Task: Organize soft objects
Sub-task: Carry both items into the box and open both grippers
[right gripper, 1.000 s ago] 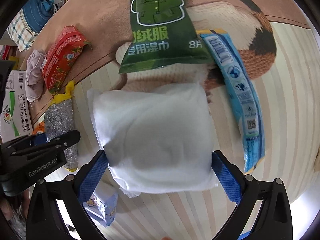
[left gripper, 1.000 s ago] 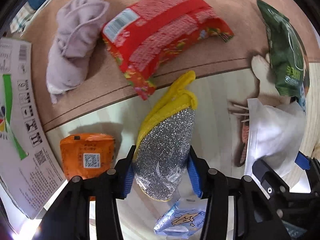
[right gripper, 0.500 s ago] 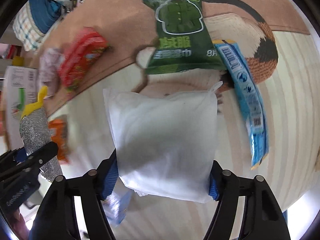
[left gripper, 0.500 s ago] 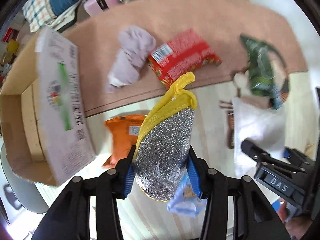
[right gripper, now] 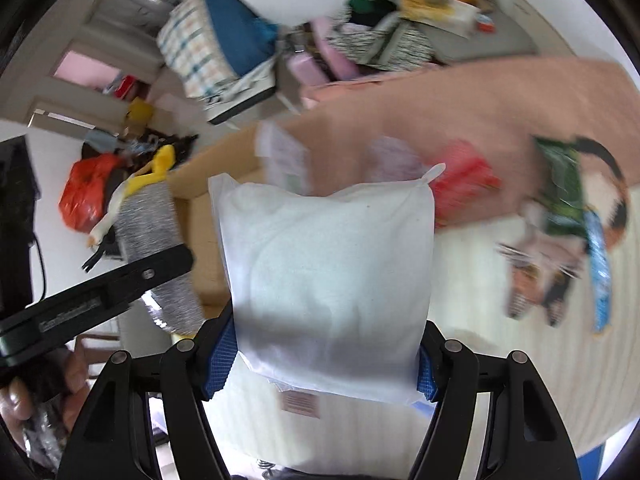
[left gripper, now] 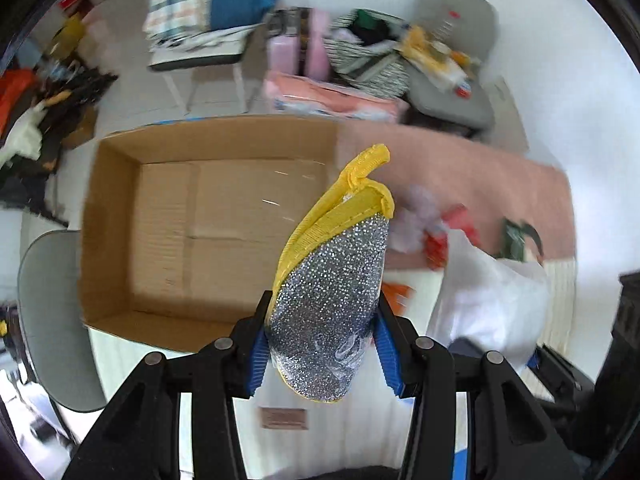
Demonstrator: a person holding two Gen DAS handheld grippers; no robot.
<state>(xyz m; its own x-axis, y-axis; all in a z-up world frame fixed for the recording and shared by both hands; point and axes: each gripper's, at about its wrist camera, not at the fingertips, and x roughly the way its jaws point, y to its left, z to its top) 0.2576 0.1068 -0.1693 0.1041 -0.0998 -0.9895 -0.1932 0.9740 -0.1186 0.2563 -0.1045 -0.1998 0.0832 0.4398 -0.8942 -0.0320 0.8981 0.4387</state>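
We see the pink rug (right gripper: pixel 500 92) spread over the pale striped floor (right gripper: pixel 480 320), and on it, at its left end in the left wrist view, the open cardboard box (left gripper: pixel 120 240), its brown bottom bare where it shows. Next in size is the white pouch (right gripper: pixel 332 280), which our right gripper (right gripper: pixel 324 364) carries raised above the floor: its blue-padded fingers (right gripper: pixel 222 354) pinch the pouch's lower corners from both sides, and the pouch stands up in front of the camera, hiding part of the box behind it. Our left gripper (left gripper: pixel 320 356) pinches the silver glitter mitt with the yellow cuff (left gripper: pixel 332 296) by its rounded end, fingers (left gripper: pixel 258 356) pressed against both flanks, so that the cuff points away from the camera and hangs over the right edge of the box. On the rug to the right lie, blurred, a lilac cloth (right gripper: pixel 394 156), a red packet (right gripper: pixel 464 180), a green packet (right gripper: pixel 560 192) and, just below that on the floor, a narrow blue packet (right gripper: pixel 598 268). A small orange packet (left gripper: pixel 396 294) shows beside the mitt.
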